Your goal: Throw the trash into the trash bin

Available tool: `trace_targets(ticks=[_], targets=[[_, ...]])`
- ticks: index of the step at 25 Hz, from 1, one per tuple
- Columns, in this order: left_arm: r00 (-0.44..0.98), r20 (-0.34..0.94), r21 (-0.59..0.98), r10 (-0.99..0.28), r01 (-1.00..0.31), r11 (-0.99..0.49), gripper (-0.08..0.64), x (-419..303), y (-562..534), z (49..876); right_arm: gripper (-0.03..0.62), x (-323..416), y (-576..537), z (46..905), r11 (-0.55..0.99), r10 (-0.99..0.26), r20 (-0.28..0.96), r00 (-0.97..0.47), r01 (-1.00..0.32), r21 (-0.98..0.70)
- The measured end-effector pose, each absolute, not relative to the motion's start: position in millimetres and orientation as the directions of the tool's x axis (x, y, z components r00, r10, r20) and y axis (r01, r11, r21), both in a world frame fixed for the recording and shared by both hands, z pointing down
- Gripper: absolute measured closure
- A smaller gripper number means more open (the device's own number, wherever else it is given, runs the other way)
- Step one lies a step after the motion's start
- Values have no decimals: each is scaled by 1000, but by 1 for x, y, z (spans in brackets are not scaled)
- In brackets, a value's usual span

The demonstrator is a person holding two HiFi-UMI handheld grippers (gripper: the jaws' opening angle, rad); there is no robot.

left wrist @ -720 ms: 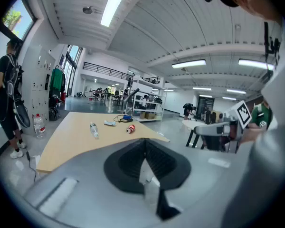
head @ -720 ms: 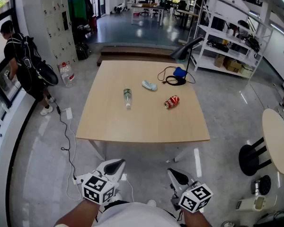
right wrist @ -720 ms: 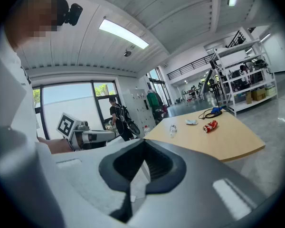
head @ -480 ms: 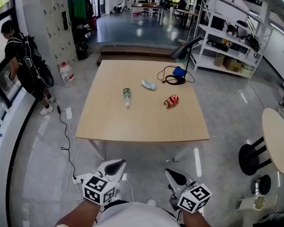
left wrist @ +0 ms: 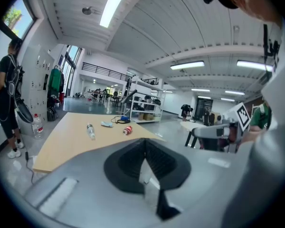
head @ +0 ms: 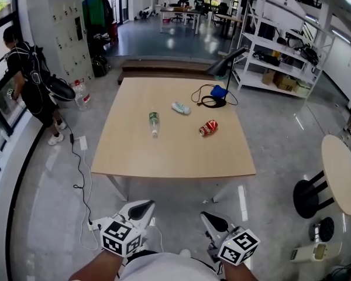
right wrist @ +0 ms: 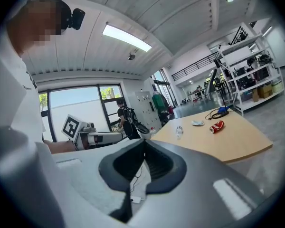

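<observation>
the pale wood bench (head: 174,154) stands ahead of you on a glossy grey floor (head: 52,209). your left tool (head: 141,207) and right tool (head: 211,220) are both clenched on nothing, well short of it. three trash pieces lie mid-bench: one clear bottle (head: 154,123), one red can (head: 208,128), one pale crumpled wrapper (head: 181,108).

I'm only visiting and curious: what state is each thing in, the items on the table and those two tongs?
plastic bottle: lying on its side
red can: on its side, looks crushed
pale scrap: crumpled
left tongs: shut, empty
right tongs: shut, empty
</observation>
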State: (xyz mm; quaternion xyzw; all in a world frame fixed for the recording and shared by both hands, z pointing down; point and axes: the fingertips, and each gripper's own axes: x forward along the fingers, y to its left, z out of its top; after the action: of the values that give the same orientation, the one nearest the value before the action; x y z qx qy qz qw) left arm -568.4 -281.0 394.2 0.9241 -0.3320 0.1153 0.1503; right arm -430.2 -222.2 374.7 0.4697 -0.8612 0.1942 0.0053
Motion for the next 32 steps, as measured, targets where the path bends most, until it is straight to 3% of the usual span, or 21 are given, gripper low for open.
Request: trace_targets(ticks=[17, 32], targets=[[759, 327, 164, -563, -633, -757, 554, -526, -260, 399, 592, -404, -216, 376, 524, -786, 194, -587, -799, -295], [663, 370, 138, -651, -732, -667, 554, -512, -271, 410, 591, -358, -229, 405, 525, -756, 242, -608, -784, -332]])
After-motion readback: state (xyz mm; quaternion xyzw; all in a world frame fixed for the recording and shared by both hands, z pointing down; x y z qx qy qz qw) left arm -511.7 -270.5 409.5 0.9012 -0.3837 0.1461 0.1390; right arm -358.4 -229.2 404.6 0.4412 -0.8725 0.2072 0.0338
